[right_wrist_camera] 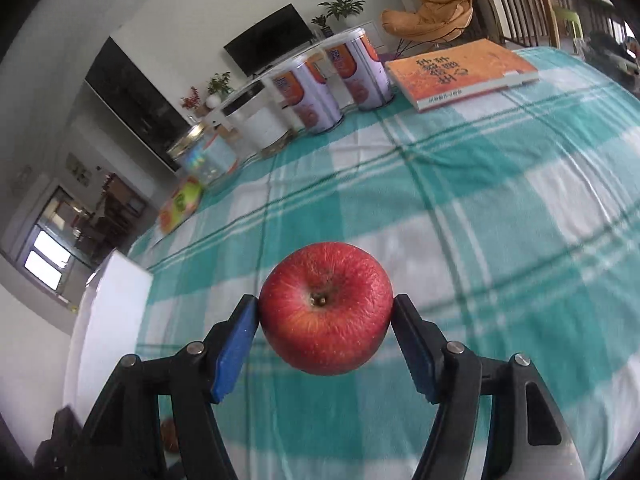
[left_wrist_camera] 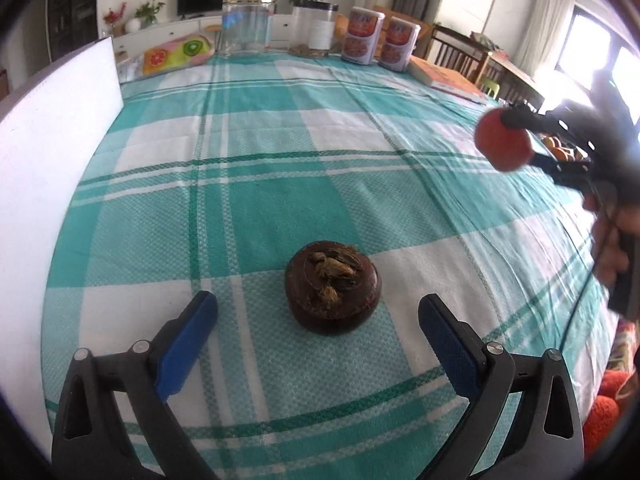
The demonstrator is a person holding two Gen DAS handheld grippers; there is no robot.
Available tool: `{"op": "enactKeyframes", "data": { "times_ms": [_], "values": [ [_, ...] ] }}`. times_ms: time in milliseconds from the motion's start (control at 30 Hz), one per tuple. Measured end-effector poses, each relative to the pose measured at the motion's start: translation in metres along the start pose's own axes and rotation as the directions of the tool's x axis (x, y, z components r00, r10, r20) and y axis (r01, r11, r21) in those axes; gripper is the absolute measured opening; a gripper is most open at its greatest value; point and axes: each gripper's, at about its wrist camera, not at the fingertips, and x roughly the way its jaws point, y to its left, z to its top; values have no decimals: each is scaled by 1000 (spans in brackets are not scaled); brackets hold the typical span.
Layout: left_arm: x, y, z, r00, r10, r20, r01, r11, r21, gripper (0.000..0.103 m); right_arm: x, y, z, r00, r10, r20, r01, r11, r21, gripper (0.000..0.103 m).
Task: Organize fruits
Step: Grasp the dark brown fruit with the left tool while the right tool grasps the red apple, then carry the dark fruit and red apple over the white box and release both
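A dark brown mangosteen with a dried calyx sits on the teal checked tablecloth. My left gripper stands open just short of it, blue pads either side and not touching. A red apple hangs above the cloth, stem end toward the camera, with my right gripper shut on it, both pads pressed to its sides. From the left wrist view the same apple and right gripper show blurred at the right edge, held by a person's hand.
Along the table's far edge stand a glass jar, a clear canister and two printed cans; an orange book lies beside them. A white board stands at the left. Oranges lie behind the right gripper.
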Motion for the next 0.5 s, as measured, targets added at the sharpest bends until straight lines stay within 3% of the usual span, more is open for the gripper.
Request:
{"op": "enactKeyframes", "data": {
  "times_ms": [67, 133, 200, 233, 300, 400, 500],
  "values": [
    [1, -3, 1, 1000, 1, -3, -1, 1000, 13, 97, -29, 1, -45, 1000, 23, 11, -23, 999, 30, 68],
    [3, -9, 6, 1000, -4, -5, 4, 999, 31, 76, -47, 1, -84, 1000, 22, 13, -23, 998, 61, 68],
    [9, -18, 10, 999, 47, -14, -46, 996, 77, 67, -59, 2, -112, 1000, 4, 12, -5, 997, 76, 68],
    [10, -21, 10, 996, 88, -4, -87, 992, 95, 48, -62, 2, -121, 1000, 1, 9, -2, 996, 86, 68],
    [6, -18, 9, 996, 94, -11, -93, 993, 70, 48, -69, 3, -131, 1000, -1, 3, 1, 996, 87, 68],
    [-32, -5, 5, 1000, -23, -6, 23, 998, -62, 48, -71, 28, -130, 1000, -29, -13, 28, 1000, -6, 68],
    [-101, 7, 3, 986, -162, 45, 167, 975, -144, 48, -62, 78, -125, 998, 47, -32, -50, 995, -87, 68]
  ]
}}
